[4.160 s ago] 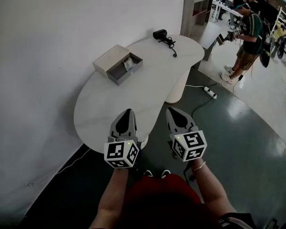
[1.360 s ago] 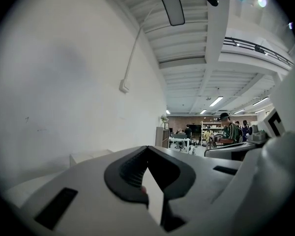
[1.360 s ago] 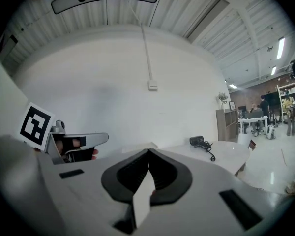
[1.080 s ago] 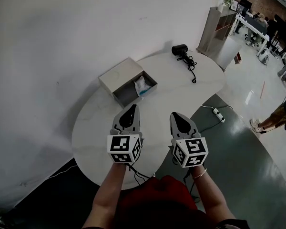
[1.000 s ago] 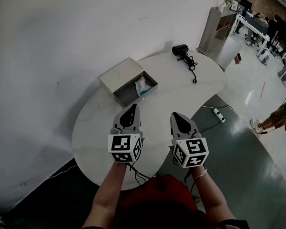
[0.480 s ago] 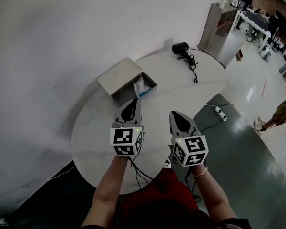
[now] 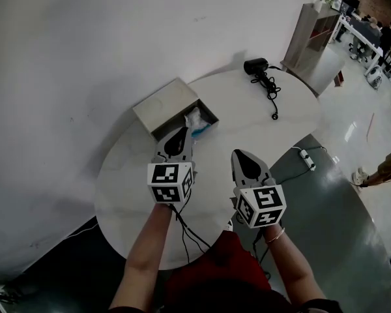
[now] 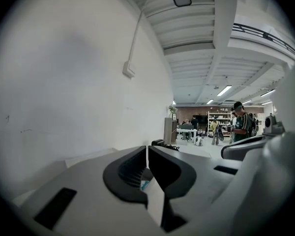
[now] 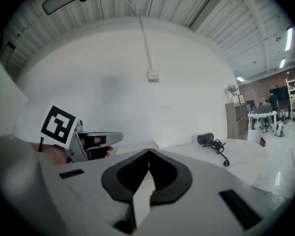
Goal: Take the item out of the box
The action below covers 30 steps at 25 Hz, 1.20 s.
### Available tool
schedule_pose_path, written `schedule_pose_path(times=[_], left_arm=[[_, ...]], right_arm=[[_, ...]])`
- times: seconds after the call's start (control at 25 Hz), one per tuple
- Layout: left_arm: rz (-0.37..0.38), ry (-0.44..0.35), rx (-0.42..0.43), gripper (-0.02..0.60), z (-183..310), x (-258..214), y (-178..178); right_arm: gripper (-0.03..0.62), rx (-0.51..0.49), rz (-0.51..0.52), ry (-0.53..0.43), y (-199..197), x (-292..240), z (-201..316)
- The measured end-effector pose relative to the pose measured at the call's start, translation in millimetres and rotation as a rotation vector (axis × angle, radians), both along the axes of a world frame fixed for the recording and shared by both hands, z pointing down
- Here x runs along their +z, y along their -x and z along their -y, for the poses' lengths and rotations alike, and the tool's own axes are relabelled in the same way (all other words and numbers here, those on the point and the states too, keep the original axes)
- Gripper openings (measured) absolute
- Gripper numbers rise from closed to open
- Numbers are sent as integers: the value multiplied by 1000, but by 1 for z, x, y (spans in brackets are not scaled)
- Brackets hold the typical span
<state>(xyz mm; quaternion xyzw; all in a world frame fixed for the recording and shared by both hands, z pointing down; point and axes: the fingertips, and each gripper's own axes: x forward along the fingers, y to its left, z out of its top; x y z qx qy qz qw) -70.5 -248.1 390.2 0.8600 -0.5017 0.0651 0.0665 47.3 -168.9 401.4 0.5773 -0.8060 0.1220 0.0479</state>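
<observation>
White item (image 7: 195, 120) lies in box (image 7: 164, 105) just beyond left hand-held gripper (image 7: 180, 133).

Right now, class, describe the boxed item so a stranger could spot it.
On the white table by the wall sits a beige box, open at one end. Inside lies the item: crumpled, white with blue, unlike the black corded device farther along.

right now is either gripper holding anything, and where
Nothing held: left gripper and right gripper are shut and empty; the item lies in the box.
</observation>
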Motion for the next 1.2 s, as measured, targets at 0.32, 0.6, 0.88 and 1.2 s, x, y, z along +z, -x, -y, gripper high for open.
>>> schedule_pose_path(times=[0.32, 0.6, 0.88, 1.2], left_arm=[[-9, 74, -11, 23, 37, 25, -13], [29, 131, -18, 80, 61, 50, -27], [104, 194, -27, 137, 78, 76, -27], [157, 253, -33, 157, 98, 99, -31]], right_arm=[[15, -24, 9, 28, -17, 14, 29], [15, -45, 6, 44, -26, 24, 58], [15, -73, 20, 55, -25, 30, 82], [15, -99, 14, 81, -26, 41, 101]])
